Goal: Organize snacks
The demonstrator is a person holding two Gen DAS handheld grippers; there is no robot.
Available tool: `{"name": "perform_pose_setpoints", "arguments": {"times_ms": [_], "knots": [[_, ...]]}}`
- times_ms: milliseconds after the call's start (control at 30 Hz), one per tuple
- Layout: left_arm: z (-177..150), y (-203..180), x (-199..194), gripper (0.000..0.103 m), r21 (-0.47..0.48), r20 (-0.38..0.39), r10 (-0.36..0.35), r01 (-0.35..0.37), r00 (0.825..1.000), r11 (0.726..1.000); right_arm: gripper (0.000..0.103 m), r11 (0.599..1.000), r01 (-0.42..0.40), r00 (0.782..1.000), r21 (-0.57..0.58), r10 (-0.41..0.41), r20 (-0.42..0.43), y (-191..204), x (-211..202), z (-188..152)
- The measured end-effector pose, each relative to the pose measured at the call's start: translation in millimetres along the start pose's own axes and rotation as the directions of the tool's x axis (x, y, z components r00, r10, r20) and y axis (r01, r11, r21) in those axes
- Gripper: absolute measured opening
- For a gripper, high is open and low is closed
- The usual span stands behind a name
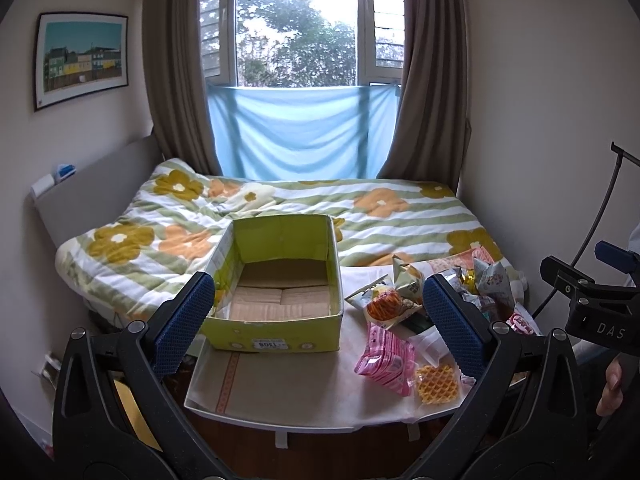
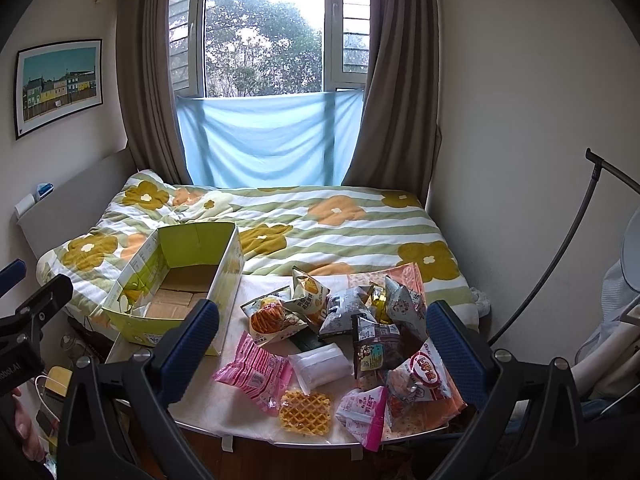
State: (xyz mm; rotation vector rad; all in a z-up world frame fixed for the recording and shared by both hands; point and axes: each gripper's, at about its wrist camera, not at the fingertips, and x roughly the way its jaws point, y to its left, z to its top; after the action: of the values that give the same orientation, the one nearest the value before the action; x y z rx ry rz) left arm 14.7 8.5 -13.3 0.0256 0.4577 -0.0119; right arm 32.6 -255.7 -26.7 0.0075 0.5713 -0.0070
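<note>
Both my claws hover above table near edge, jaws wide apart, nothing held: left gripper [image 1: 316, 312], right gripper [image 2: 322, 330]. Green box [image 1: 280, 268] empty, table's left-far part. Snack pile [image 2: 360, 320] right half. Judgement: start w/ waffle pack [image 2: 306, 412] nearest front edge, pinch wrapper seam, don't crush.

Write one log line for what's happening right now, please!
stage: start | left gripper: open | right gripper: open | green box: no snacks inside | snack pile: on table, beside box
</note>
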Motion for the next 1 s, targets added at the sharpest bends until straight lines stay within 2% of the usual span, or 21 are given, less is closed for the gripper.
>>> {"name": "perform_pose_setpoints", "arguments": {"times_ms": [433,600,800,933,1000], "knots": [[-2,1,-1,0.103,-0.048,0.031,-0.023,0.024,0.999,0.999,0.103,1.000,-0.003,1.000,-0.006,0.002,-0.014,5,2,-3],[3,-4,8,0.103,-0.094,0.021,-0.051,0.052,0.999,0.994,0.103,1.000,-0.017,0.998,0.018,0.018,-0.058,-5,8,-5],[-11,-17,35,0.103,-0.091,-0.079,-0.069,0.061,0.995,0.994,0.103,1.000,-0.004,0.992,0.030,0.008,-0.129,-26,25,-21],[-30,-26,59,0.103,-0.103,-0.177,-0.100,0.082,0.979,0.991,0.103,0.998,-0.018,0.977,0.059,0.031,-0.211,-42,46,-43],[-40,-32,71,0.103,-0.092,-0.202,-0.112,0.095,0.973,0.991,0.103,0.998,-0.026,0.969,0.066,0.041,-0.243,-50,58,-58]]}}
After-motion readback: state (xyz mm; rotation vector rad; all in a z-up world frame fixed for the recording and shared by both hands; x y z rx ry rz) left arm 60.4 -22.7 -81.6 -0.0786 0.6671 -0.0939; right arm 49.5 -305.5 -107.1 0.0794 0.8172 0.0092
